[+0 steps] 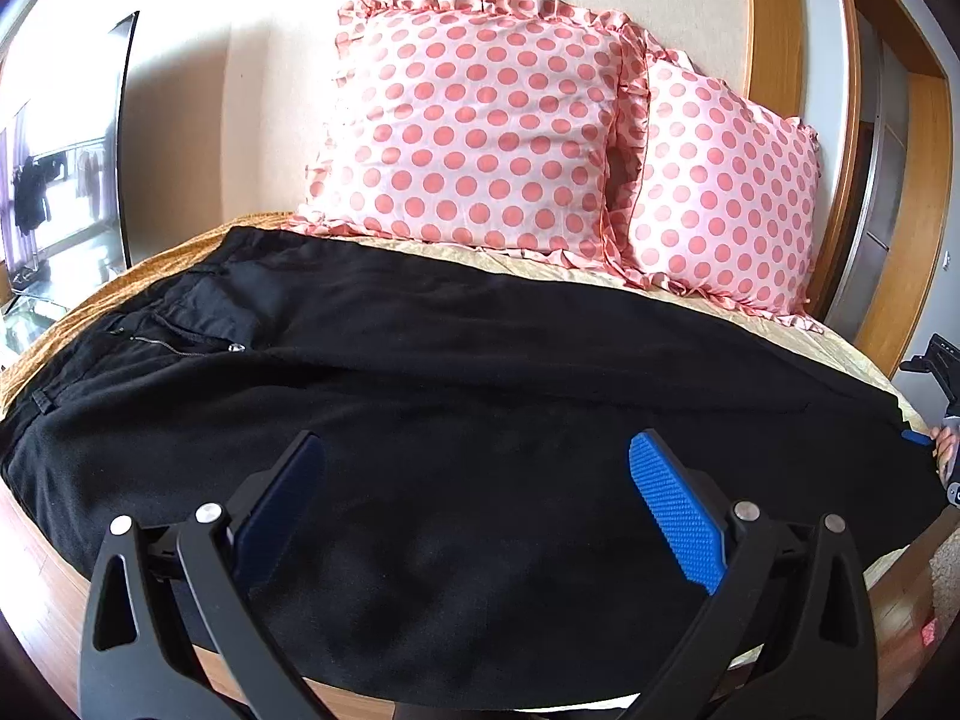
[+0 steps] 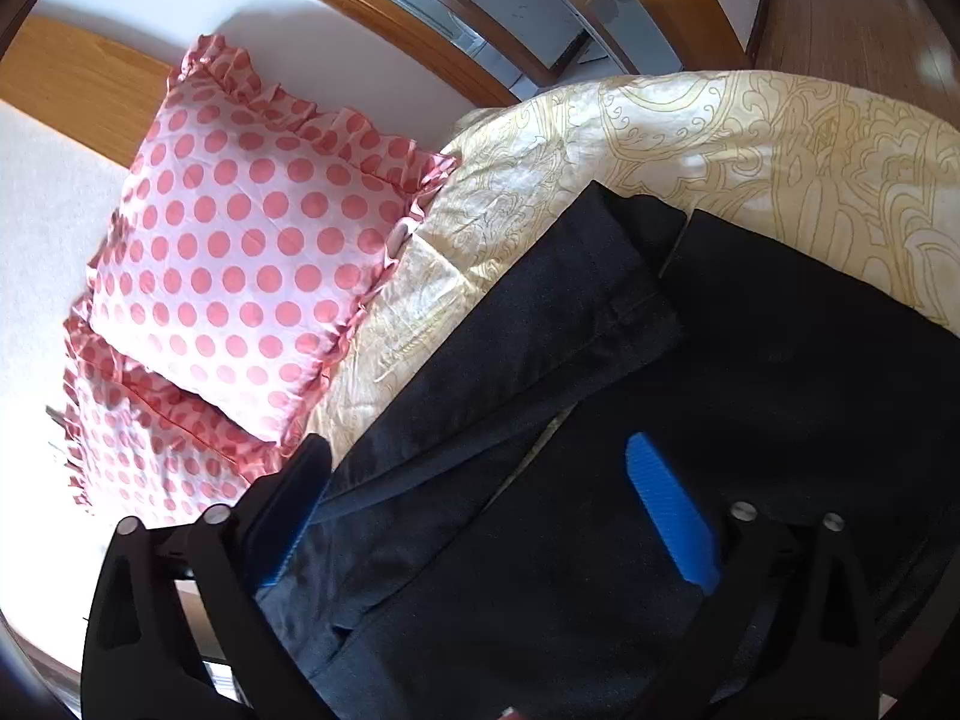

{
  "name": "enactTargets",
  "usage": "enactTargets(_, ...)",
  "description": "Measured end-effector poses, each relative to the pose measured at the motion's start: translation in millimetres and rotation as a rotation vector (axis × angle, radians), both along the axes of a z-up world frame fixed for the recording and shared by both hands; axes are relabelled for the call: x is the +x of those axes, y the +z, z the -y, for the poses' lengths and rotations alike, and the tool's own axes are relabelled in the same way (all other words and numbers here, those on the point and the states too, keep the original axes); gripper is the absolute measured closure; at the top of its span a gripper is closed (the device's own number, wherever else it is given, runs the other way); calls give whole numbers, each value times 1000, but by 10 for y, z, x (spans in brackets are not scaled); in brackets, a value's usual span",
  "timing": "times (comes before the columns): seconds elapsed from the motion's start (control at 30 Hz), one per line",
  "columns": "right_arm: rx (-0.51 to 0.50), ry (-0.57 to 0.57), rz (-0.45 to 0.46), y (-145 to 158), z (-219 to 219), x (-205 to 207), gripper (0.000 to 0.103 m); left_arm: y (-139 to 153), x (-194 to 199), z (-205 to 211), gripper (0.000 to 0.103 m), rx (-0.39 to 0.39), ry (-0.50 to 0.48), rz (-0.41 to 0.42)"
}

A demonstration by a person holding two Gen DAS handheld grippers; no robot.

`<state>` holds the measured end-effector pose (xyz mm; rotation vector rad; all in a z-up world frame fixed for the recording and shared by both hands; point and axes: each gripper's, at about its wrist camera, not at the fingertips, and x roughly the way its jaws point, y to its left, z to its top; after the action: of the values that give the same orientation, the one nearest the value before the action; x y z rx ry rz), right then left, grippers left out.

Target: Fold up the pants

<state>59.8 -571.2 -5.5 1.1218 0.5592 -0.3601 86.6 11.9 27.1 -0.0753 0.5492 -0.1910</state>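
Note:
Black pants [image 1: 456, 396] lie spread across the bed, waistband with zipper [image 1: 180, 348] at the left, leg ends at the right. My left gripper [image 1: 474, 450] is open and empty, hovering over the middle of the pants near the front edge. My right gripper [image 2: 480, 456] is open over the leg ends [image 2: 600, 312], its fingers on either side of the dark cloth, not closed on it. The right gripper also shows in the left wrist view [image 1: 936, 438] at the far right by the leg hems.
Two pink polka-dot pillows [image 1: 480, 120] [image 2: 252, 264] lean on the wall at the head of the bed. A cream patterned bedspread [image 2: 750, 144] covers the bed. A wooden door frame [image 1: 774, 30] stands at the right, wooden floor [image 1: 36, 576] below the bed edge.

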Motion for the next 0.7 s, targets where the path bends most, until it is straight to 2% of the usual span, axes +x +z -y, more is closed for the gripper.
enactTargets(0.03,24,11,6,-29,11,38,49,-17,10,3,2,0,-4,-9)
enactTargets(0.07,51,15,2,-69,23,67,64,-30,14,0,2,-6,-12,-17)
enactTargets(0.23,123,13,-19,-238,17,180,66,-70,36,-58,2,-49,-28,-55)
enactTargets(0.37,159,-44,-9,-286,37,139,66,-111,92,-95,2,-88,-47,-96)
enactTargets(0.5,175,-133,7,-307,108,77,66,-131,92,-53,2,-75,-62,-98)
enactTargets(0.57,148,-167,12,-288,128,54,66,-129,78,-30,2,-64,-70,-94)
enactTargets(0.7,7,-233,11,-149,112,-20,66,-123,73,-29,2,-54,-68,-89)
